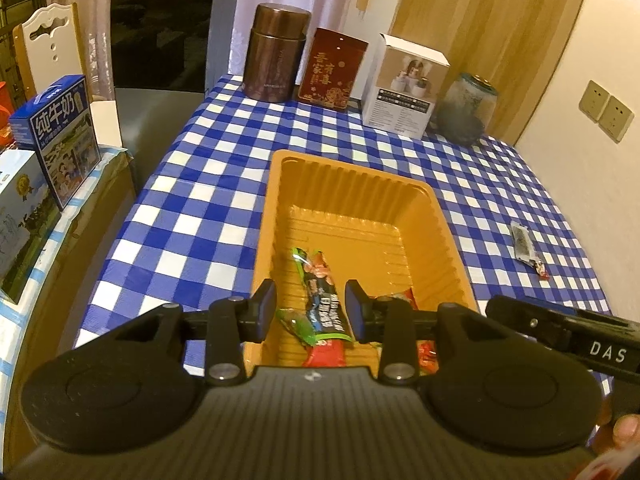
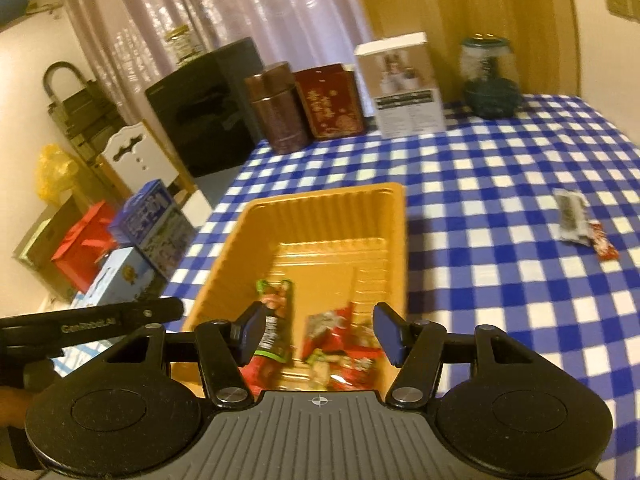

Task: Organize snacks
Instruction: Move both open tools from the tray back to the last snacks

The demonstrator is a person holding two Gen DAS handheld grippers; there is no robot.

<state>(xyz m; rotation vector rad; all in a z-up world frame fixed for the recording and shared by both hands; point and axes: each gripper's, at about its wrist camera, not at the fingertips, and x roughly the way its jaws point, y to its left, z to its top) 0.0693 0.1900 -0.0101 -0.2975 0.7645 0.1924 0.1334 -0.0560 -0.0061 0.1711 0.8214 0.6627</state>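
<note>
Two snack packets (image 2: 576, 222) left on the checked cloth (image 2: 500, 184), well right of the orange tray (image 2: 320, 204). Light, crinkly, slippery film; best pinched across the flat middle. Left gripper (image 1: 311, 310) and right gripper (image 2: 320, 334) both spread apart, empty, above the tray's snacks (image 2: 332, 336).

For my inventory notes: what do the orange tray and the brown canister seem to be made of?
Orange ribbed tray: probably thin moulded plastic, slightly glossy; its walls show pressed ridges. Brown cylindrical canister: likely metal, polished; it shows bright reflective streaks, though coated plastic is possible.
</note>
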